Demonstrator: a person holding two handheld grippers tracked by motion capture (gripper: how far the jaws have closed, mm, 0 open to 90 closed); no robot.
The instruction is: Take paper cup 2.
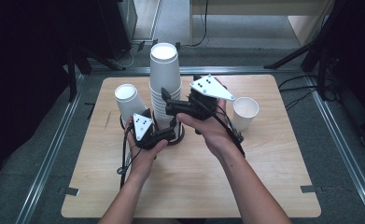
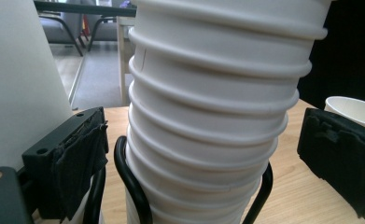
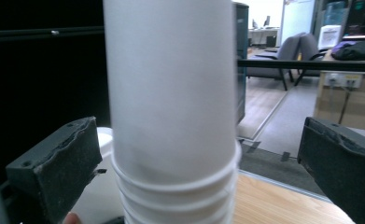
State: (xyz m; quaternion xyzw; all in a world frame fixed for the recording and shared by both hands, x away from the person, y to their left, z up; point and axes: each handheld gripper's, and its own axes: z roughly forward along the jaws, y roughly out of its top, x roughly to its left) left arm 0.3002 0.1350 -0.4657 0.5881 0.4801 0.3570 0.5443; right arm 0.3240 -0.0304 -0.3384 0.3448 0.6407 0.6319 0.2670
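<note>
White paper cups form a tall stack [image 1: 165,88] mid-table; the left gripper [image 1: 164,134] brackets its base, the right gripper [image 1: 171,106] its upper part, both wide open. Separating continues: one cup [image 1: 128,103] stands left of the stack, another [image 1: 245,112] right

— What colours am I seeing on my feed?

— White stack of cups [image 1: 165,79], plain, no print. A white single cup [image 1: 244,112] too.

— My grippers?

— Left gripper [image 1: 164,135] and right gripper [image 1: 171,108] are black, with grey dotted plates. Table [image 1: 264,168]: light wood grain.
</note>
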